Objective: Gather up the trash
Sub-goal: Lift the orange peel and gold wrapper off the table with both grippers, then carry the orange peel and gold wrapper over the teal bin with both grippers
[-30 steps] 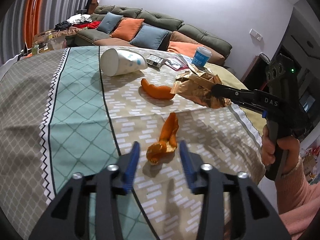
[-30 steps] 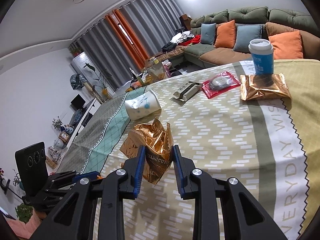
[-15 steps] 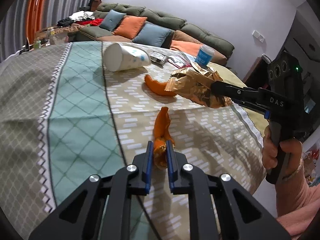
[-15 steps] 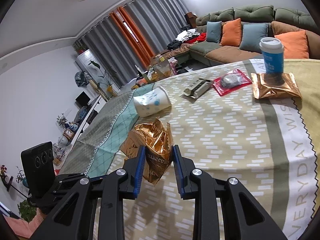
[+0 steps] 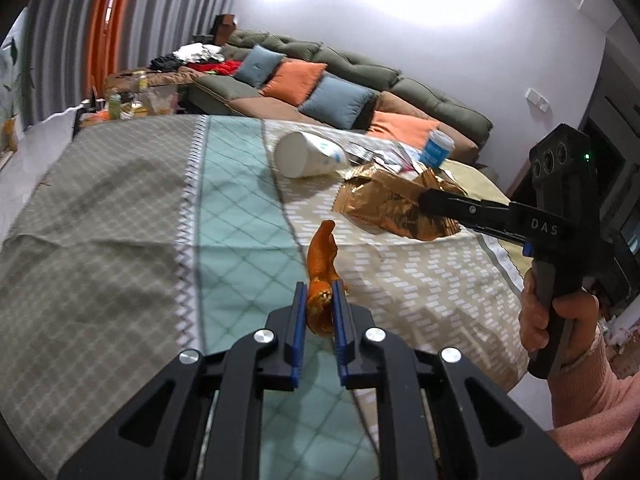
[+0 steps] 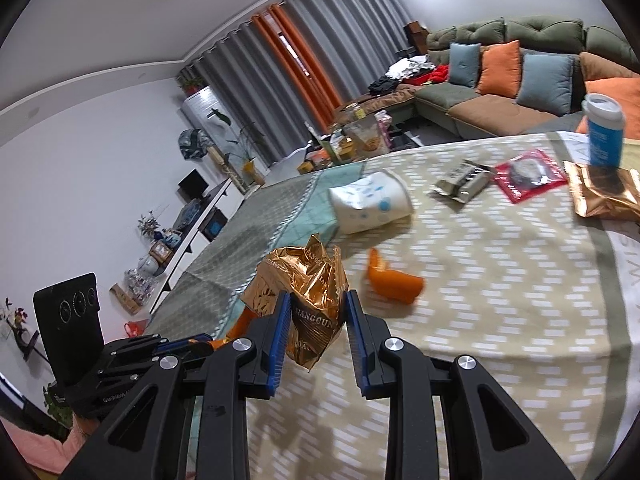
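Pinching curled orange peel (image 5: 320, 276) in left tongs (image 5: 318, 300) | crinkled gold foil wrapper (image 6: 308, 300) in right tongs (image 6: 316, 312)

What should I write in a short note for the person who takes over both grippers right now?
Left gripper: shut on an orange peel strip, lifted off the tablecloth.
Right gripper: shut on a crumpled gold wrapper, held above the table.
Done: these two pieces are picked up; no bin is in view.
Left on the table: a second orange peel, the tipped paper cup, a silver wrapper, a red packet, a flat gold bag and the upright blue cup behind it.
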`<move>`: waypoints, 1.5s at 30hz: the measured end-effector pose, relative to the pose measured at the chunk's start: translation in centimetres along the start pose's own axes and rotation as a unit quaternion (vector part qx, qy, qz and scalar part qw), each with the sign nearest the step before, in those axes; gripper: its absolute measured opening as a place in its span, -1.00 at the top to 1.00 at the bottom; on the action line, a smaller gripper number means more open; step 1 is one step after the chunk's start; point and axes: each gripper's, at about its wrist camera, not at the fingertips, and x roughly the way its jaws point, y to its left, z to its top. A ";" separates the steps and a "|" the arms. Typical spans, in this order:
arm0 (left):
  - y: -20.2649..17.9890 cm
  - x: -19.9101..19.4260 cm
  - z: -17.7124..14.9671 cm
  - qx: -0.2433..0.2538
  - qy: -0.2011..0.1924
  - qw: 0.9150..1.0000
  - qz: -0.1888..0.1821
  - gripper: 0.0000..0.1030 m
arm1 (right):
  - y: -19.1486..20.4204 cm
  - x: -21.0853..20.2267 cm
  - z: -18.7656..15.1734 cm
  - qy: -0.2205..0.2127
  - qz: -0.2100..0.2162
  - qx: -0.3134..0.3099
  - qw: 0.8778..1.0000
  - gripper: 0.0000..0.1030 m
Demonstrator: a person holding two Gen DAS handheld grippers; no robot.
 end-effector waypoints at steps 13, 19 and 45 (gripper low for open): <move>5.3 -5.4 -0.9 -0.043 -0.032 0.997 0.054 0.74 | 5.1 4.9 0.6 0.035 0.052 -0.037 0.997 0.45; 7.0 -7.1 -1.4 -0.056 -0.041 0.995 0.075 0.74 | 7.3 6.8 0.6 0.053 0.070 -0.053 0.995 0.45; 14.4 -14.6 -2.7 -0.130 -0.097 0.970 0.179 0.74 | 16.8 14.6 0.8 0.105 0.142 -0.119 0.977 0.45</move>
